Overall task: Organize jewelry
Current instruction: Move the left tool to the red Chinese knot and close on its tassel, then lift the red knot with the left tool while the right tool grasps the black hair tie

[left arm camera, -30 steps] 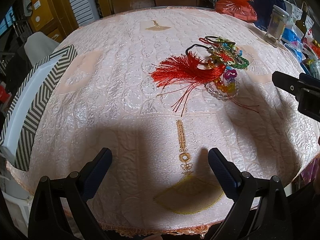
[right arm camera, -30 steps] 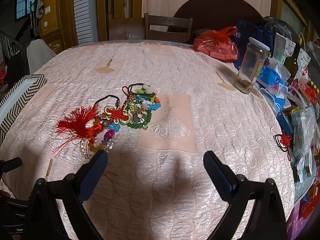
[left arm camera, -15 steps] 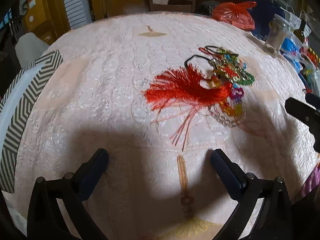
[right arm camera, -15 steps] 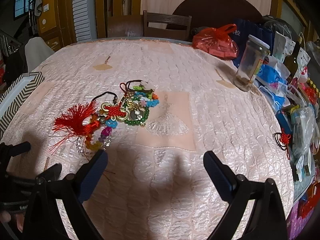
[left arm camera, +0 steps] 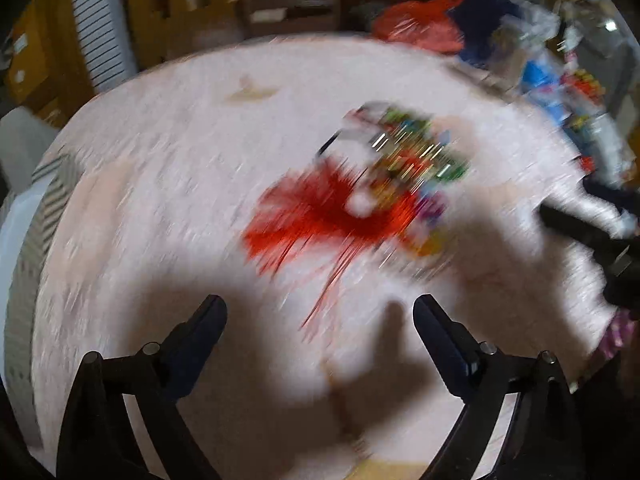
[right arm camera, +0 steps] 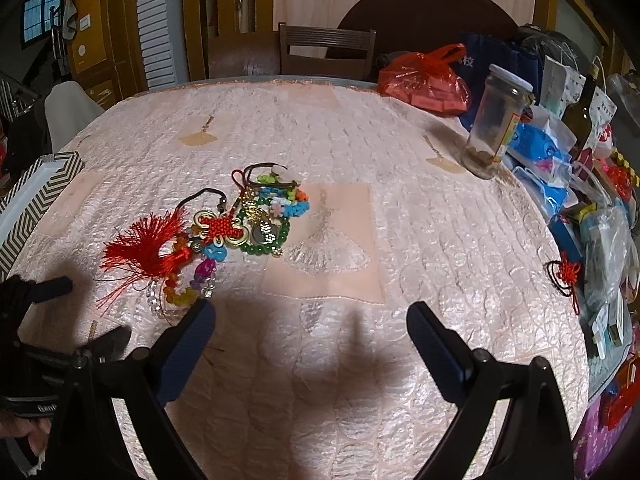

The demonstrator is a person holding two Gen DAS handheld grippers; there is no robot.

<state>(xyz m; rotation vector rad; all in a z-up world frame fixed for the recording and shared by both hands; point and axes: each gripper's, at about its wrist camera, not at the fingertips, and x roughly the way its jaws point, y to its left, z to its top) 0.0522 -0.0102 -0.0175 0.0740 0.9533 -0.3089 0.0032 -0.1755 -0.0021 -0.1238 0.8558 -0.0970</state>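
A heap of jewelry (right arm camera: pixel 224 236) lies on the pink quilted tablecloth (right arm camera: pixel 360 152): a red tassel knot (right arm camera: pixel 148 246), coloured bead bracelets (right arm camera: pixel 188 288) and a green bead bracelet (right arm camera: pixel 272 236). The left wrist view is motion-blurred; there the red tassel (left arm camera: pixel 316 216) and beads (left arm camera: pixel 416 164) lie ahead of my left gripper (left arm camera: pixel 320 320), which is open and empty. My right gripper (right arm camera: pixel 310 328) is open and empty, just right of the heap's near edge. The left gripper (right arm camera: pixel 80 308) shows at far left in the right wrist view.
A zigzag-patterned white box (right arm camera: pixel 32 204) sits at the table's left edge. A glass jar (right arm camera: pixel 496 120), a red plastic bag (right arm camera: pixel 428 76) and packets (right arm camera: pixel 560 152) crowd the right side. A small red knot charm (right arm camera: pixel 566 274) lies far right. A chair (right arm camera: pixel 328 52) stands behind.
My left gripper has moved forward toward the heap, and its view is now blurred. The right gripper has stayed almost still. Both stay open.
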